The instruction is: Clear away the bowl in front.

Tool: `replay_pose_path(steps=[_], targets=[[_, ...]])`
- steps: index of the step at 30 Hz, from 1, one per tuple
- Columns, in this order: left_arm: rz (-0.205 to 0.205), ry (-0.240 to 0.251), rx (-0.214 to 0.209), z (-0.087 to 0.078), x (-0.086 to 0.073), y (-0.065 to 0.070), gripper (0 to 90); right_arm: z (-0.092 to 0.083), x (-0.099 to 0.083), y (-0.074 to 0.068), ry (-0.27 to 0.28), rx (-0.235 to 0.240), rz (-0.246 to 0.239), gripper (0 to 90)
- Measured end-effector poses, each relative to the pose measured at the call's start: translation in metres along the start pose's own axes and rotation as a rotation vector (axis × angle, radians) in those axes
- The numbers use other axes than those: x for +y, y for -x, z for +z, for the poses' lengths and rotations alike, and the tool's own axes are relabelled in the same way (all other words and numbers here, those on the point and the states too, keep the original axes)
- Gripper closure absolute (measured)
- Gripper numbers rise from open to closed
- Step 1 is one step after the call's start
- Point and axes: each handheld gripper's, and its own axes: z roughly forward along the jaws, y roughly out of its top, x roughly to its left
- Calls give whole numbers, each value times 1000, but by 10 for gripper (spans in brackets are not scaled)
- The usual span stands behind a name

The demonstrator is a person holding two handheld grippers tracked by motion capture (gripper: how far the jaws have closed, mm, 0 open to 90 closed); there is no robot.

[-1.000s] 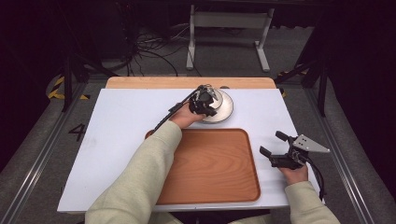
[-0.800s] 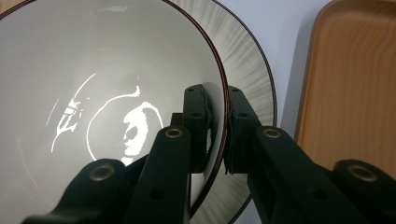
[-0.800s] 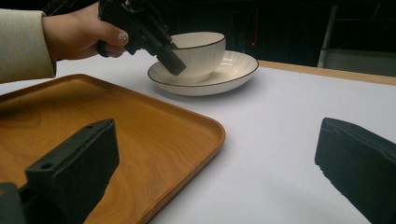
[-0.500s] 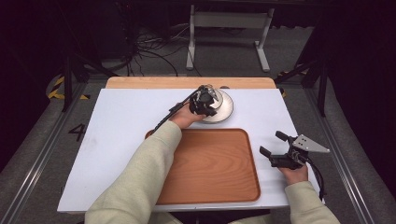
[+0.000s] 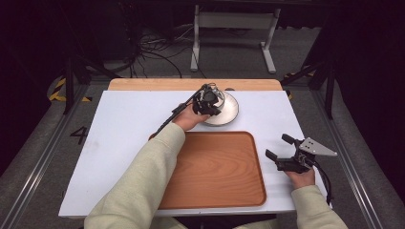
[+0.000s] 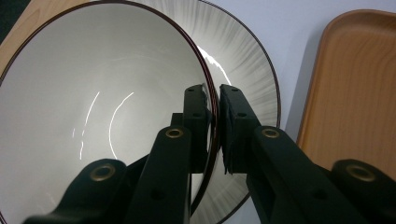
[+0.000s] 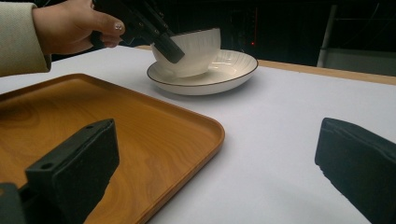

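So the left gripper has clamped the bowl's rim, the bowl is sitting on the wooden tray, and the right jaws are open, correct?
Not quite: the bowl sits on the plate, not the tray, as the right gripper view shows. The rest holds.

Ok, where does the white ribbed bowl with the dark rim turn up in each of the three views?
High view: white ribbed bowl at top centre, under the left hand.
Left gripper view: bowl covers the left, its rim clamped in the left tongs.
Right gripper view: bowl at upper centre.
Shared landmark: the white plate beneath it.
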Motion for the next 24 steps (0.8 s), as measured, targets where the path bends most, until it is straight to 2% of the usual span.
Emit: replay_pose_path(steps=[11, 12, 18, 20, 24], targets=[[6, 18, 2, -24, 2, 8, 825, 0, 0, 0, -1, 1, 2, 4], [6, 33, 2, -29, 3, 10, 825, 0, 0, 0, -1, 1, 2, 4], [2, 57, -5, -45, 3, 16, 826, 0, 0, 0, -3, 3, 4, 4], [-14, 81, -20, -52, 2, 19, 826, 0, 0, 0, -2, 3, 4, 4], [-2, 82, -16, -62, 2, 24, 826, 1, 0, 0, -2, 5, 6, 4]])
